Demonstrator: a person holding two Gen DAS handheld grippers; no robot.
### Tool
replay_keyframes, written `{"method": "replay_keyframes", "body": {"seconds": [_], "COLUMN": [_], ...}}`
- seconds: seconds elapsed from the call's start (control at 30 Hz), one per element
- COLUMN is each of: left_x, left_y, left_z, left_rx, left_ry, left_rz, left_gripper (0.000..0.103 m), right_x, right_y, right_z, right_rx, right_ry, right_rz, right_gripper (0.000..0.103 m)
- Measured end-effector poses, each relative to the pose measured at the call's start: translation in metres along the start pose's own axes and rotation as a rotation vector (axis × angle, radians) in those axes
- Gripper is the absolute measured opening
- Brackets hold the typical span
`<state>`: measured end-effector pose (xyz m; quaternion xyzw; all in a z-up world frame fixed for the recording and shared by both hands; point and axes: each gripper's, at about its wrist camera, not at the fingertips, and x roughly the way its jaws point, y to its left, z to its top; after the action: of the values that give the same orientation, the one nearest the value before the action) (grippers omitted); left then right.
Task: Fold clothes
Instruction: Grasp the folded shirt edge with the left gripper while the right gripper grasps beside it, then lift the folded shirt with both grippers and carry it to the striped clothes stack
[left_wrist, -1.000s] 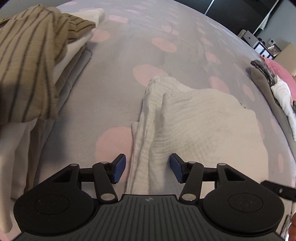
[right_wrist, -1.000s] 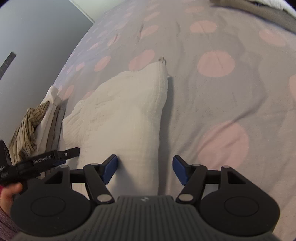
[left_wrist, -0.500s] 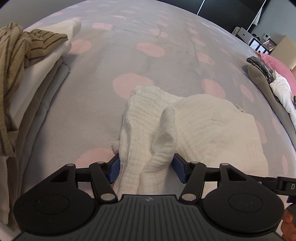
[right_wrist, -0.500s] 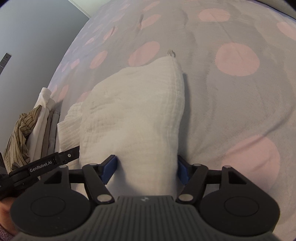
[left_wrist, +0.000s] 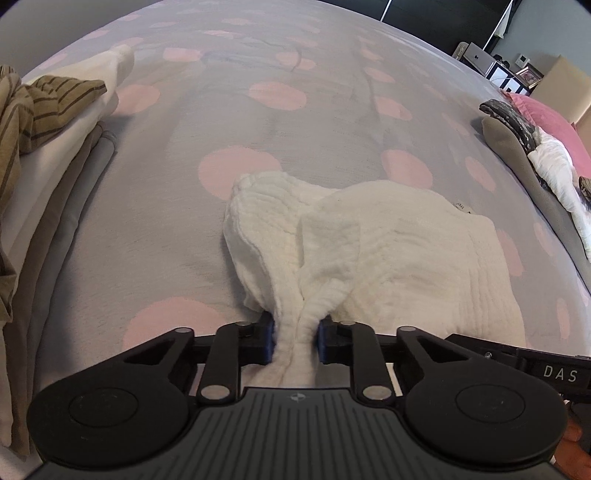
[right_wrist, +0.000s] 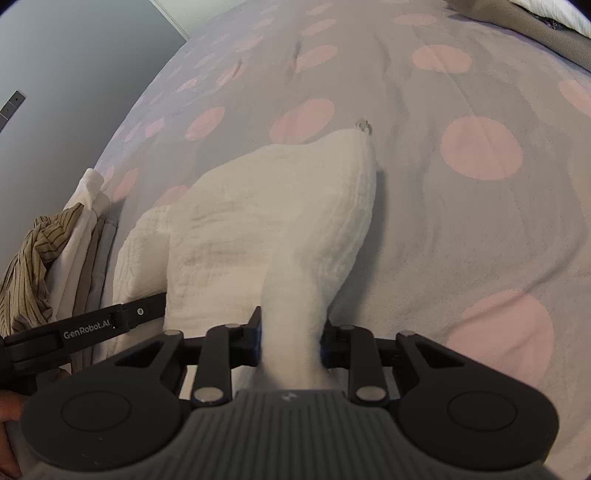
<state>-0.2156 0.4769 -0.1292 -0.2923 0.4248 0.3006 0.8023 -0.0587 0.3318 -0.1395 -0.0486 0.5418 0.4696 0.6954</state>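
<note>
A white crinkled cloth (left_wrist: 388, 251) lies partly folded on the grey bedspread with pink dots (left_wrist: 258, 122). My left gripper (left_wrist: 295, 341) is closing on the cloth's near left edge, and the blue pads pinch a bunched strip of fabric between them. In the right wrist view the same white cloth (right_wrist: 266, 221) runs back toward the camera. There my right gripper (right_wrist: 291, 339) is also closing, its pads squeezing a gathered band of the cloth's near right edge. The far corner of the cloth carries a small loop.
A stack of folded clothes with a brown striped garment (left_wrist: 33, 110) on top sits at the left. More clothes, a white piece and a pink one (left_wrist: 546, 122), lie at the right edge of the bed. Each gripper's body shows at the other view's lower edge.
Both grippers slid forward over the cloth's near edge, then their jaws came together from wide open onto the fabric, bunching it up between the pads.
</note>
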Motion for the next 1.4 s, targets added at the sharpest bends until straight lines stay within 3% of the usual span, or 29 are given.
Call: {"method": "replay_keyframes", "body": {"seconds": [0.37, 0.77, 1.1, 1.4], "left_x": [-0.046, -0.129, -0.218, -0.297], "left_y": [-0.006, -0.012, 0.030, 0.082], "left_z": [-0.007, -0.022, -0.020, 0.002], "left_rx": [0.033, 0.057, 0.026, 0.057], "left_ry": [-0.119, -0.253, -0.331, -0.430], "left_rz": [-0.014, -0.023, 0.013, 0.151], "left_gripper": [0.012, 0.012, 0.012, 0.012], "right_x": [-0.043, -0.126, -0.170, -0.168], "right_y": [0.022, 0.063, 0.139, 0.235], "right_z": [-0.009, -0.037, -0.048, -0.043], "right_rx": [-0.085, -0.210, -0.309, -0.372], "right_ry": [-0.107, -0.250, -0.324, -0.364], "right_rz": [0.006, 0.053, 0.171, 0.308], "right_gripper": [0.024, 0.024, 0.024, 0.024]}}
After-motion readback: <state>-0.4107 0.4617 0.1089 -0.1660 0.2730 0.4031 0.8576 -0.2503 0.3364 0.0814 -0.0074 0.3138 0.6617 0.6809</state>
